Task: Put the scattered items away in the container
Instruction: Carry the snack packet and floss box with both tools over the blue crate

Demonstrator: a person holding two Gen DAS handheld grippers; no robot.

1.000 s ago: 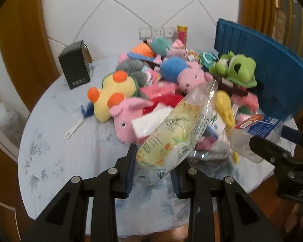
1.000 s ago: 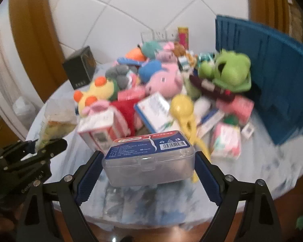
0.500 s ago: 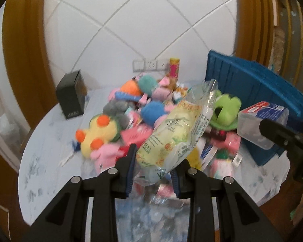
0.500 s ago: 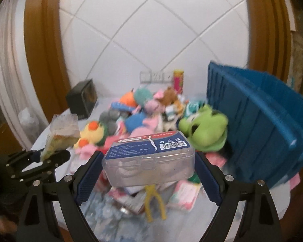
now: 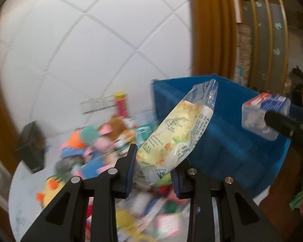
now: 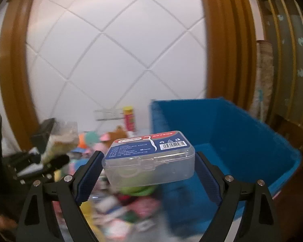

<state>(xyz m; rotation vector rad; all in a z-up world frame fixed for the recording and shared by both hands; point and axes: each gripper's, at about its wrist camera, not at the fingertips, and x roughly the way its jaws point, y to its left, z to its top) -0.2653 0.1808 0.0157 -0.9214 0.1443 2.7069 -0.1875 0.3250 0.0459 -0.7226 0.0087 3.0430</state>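
both grippers have risen from the pile toward the blue bin [image 6: 222, 141]: left gripper [image 5: 153, 173] clamps the snack bag [image 5: 175, 137], right gripper [image 6: 149, 173] clamps the clear box [image 6: 149, 159], so release is likely next

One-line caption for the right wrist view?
Right tongs grip a clear floss-pick box before the open blue bin, toys blurred below.

**Readable print: little beyond "50" on the floss pick box**

The clear floss pick box [image 6: 148, 161] held between your right gripper's [image 6: 149, 178] pads carries a blue-and-red lid label with a barcode, a recycling symbol and "50"; its other lines are too small for you to read. The yellow snack bag [image 5: 172, 137] in your left gripper [image 5: 154, 172] shows printed characters, blurred beyond reading.
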